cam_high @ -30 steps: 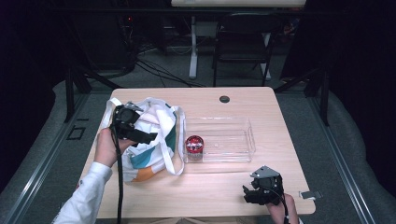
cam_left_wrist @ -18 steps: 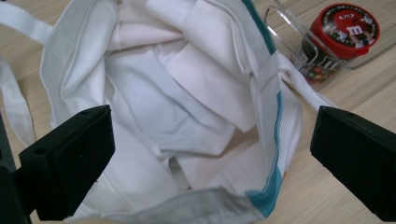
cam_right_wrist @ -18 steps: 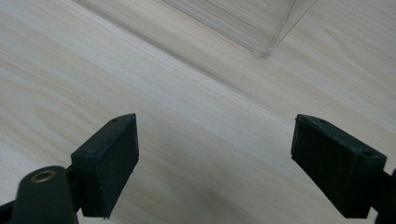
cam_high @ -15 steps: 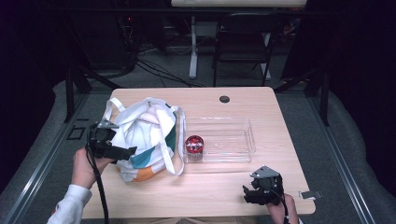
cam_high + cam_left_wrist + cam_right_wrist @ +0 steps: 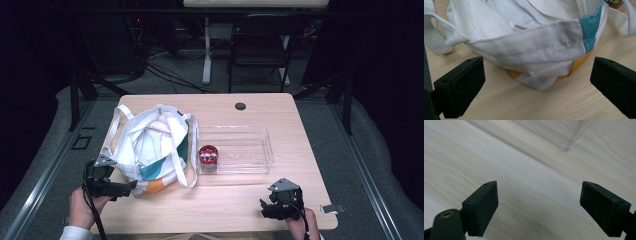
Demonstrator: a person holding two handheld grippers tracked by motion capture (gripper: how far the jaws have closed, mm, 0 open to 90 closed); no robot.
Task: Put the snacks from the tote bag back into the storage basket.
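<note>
Bag [image 5: 150,150], slumped at the left of the surface [image 5: 300,130] beside a clear tray [image 5: 250,150] with a red can [image 5: 207,155], is faced by the left gripper [image 5: 131,186], fingers wide, right gripper [image 5: 263,208] likewise wide, so a grasp of its near rim seems next.

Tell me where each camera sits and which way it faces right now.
High view: above the near side, looking forward and down on the table; both hands show, with the left tongs and right tongs.
Left gripper view: rides the left tongs, low over the wood, facing the tote bag; jaws wide apart.
Right gripper view: rides the right tongs, looking down at bare wood and a corner of the clear tray; jaws apart.
Shared: the bag shows in the high and left gripper views, the tray in the high and right.
</note>
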